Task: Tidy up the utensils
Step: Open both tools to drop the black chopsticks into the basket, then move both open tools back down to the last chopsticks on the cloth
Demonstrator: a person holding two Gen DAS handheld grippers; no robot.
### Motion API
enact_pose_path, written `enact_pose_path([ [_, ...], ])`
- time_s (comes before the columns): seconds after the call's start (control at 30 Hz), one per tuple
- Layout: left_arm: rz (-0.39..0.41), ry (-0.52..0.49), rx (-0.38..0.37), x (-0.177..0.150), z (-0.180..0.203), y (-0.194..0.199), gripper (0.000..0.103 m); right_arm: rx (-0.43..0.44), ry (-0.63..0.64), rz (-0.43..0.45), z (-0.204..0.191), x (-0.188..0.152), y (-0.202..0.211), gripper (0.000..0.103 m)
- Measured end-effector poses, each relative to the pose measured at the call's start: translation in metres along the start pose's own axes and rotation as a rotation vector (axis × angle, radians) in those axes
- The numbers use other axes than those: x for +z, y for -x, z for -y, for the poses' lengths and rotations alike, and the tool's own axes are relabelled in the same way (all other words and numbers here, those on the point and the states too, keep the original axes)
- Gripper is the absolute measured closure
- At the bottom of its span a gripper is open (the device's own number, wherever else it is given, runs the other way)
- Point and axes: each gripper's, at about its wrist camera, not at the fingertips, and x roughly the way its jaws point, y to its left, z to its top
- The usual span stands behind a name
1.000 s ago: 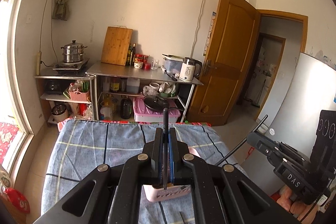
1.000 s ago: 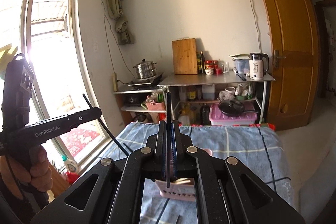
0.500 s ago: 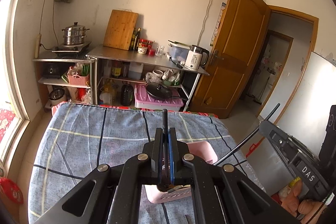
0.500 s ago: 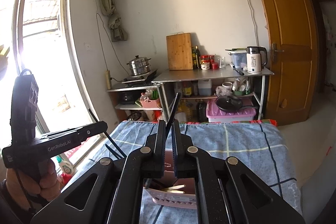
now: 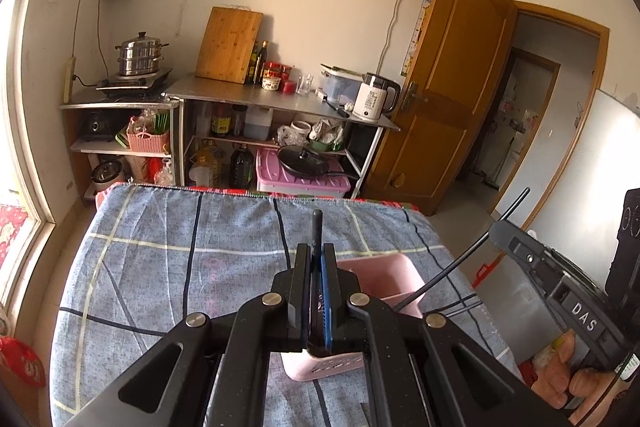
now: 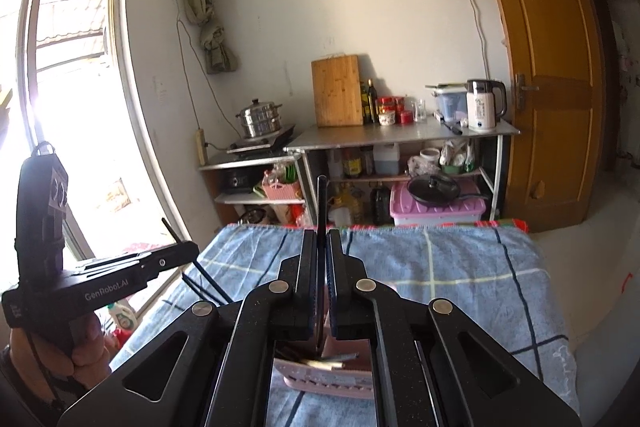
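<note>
A pink utensil basket (image 5: 380, 275) stands on the blue checked tablecloth (image 5: 160, 267); it also shows in the right wrist view (image 6: 332, 381), with several chopsticks (image 6: 328, 362) lying in it. My left gripper (image 5: 316, 255) is shut on a black chopstick (image 5: 317, 227) that sticks up between the jaws, just left of and above the basket. My right gripper (image 6: 322, 239) is shut on another black chopstick (image 6: 321, 203), over the basket. The right gripper's body (image 5: 560, 291) shows with its chopstick (image 5: 464, 259) slanting down into the basket. The left gripper's body (image 6: 120, 275) shows at the left.
Steel kitchen shelves (image 5: 280, 99) with a kettle (image 5: 374, 103), cutting board (image 5: 230, 45) and steamer pot (image 5: 140, 59) stand beyond the table's far edge. A wooden door (image 5: 452, 87) is at the right, a window (image 6: 60, 107) at the left.
Both grippers have tilted down toward the table and moved closer over the pink basket. Each still grips its black chopstick.
</note>
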Motion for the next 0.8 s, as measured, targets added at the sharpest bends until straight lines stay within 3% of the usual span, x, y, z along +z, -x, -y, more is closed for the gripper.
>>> enact_pose_path([
  [0.27,-0.062,0.008,0.022,-0.017,-0.007,-0.018,0.098,0.016,-0.032,-0.143,0.009,-0.027,-0.024,0.098],
  [0.33,-0.059,0.010,0.017,-0.018,-0.007,-0.016,0.093,0.009,-0.026,-0.144,0.012,-0.029,-0.021,0.096],
  [0.4,-0.044,0.016,0.001,-0.017,-0.007,-0.010,0.079,0.008,-0.023,-0.137,0.012,-0.029,-0.016,0.092],
  [0.5,-0.010,0.014,-0.009,-0.016,-0.006,0.004,0.068,0.000,-0.013,-0.118,0.011,-0.027,-0.004,0.089],
  [0.8,0.052,0.007,-0.007,-0.043,0.001,0.052,0.064,-0.004,-0.018,-0.071,0.014,-0.038,0.046,0.086],
])
